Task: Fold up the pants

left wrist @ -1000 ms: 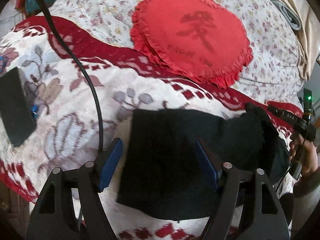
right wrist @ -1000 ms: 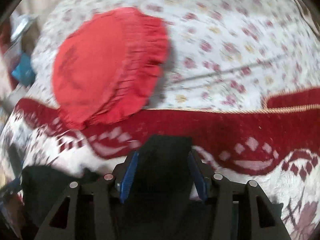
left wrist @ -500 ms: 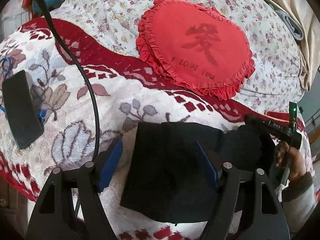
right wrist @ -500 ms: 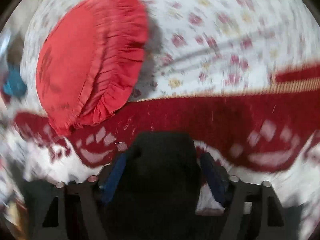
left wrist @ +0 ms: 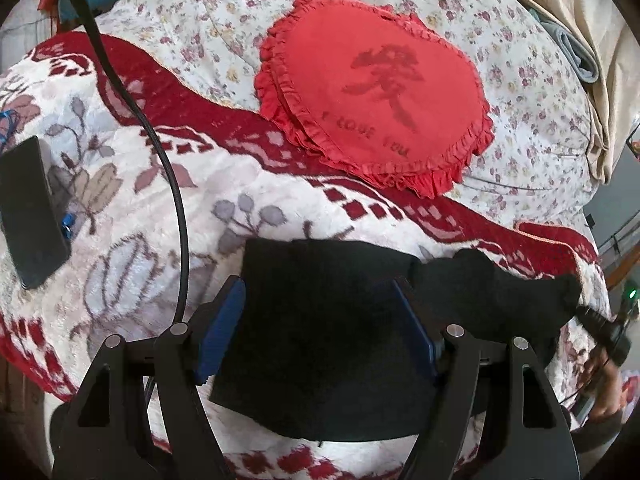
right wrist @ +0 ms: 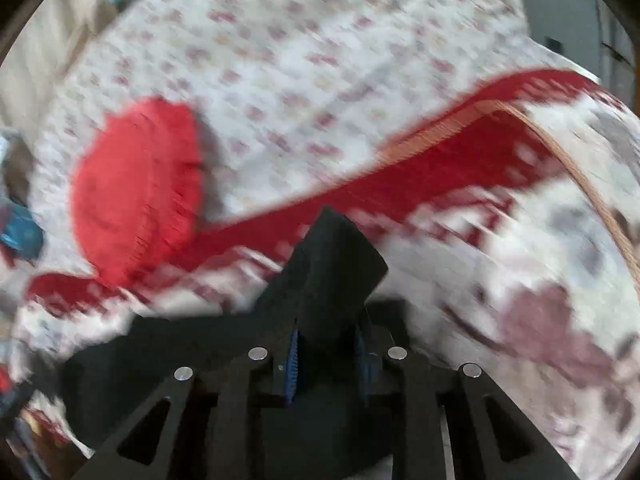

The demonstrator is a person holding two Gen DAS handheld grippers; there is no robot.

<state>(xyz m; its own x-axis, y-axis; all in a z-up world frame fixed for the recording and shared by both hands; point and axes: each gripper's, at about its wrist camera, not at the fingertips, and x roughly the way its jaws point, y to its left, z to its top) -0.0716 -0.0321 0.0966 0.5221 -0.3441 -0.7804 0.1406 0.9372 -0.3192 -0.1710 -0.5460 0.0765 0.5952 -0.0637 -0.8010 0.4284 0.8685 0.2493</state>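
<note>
Now the right tool has just closed onto the pants.

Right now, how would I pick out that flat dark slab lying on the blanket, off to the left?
Start at the red heart-shaped cushion, then drop left across the white blanket with red border to its left edge. There lies a phone, screen dark. Unlike the soft black pants, it is rigid, glossy and rectangular, left of the black cable.
</note>
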